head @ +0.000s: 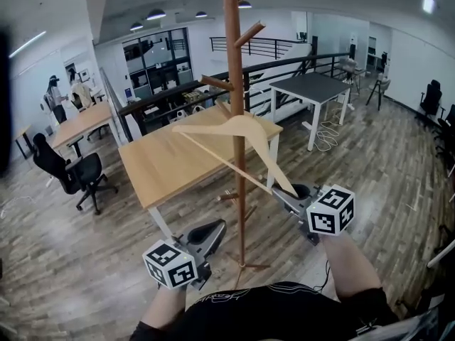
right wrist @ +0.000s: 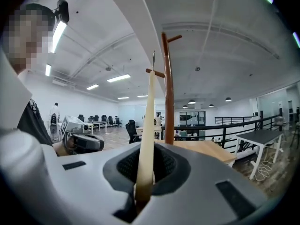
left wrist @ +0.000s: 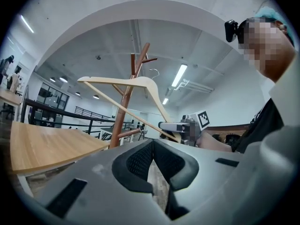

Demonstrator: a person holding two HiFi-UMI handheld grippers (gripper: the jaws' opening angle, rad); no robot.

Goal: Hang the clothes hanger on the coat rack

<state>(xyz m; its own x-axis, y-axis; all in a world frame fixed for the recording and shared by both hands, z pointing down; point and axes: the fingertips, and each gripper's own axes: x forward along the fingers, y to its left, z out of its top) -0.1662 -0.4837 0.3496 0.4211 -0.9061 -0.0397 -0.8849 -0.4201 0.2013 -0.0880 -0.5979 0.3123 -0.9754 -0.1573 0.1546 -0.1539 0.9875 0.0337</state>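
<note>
Right tool (right wrist: pixel 146 168) clamps hanger (right wrist: pixel 149 121); left tool (left wrist: pixel 152 159) closed

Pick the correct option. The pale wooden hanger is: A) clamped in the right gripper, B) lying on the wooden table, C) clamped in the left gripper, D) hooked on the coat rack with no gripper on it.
A: the right gripper has its jaws shut on one end of the hanger, while the left gripper has its jaws together with nothing between them.
</note>
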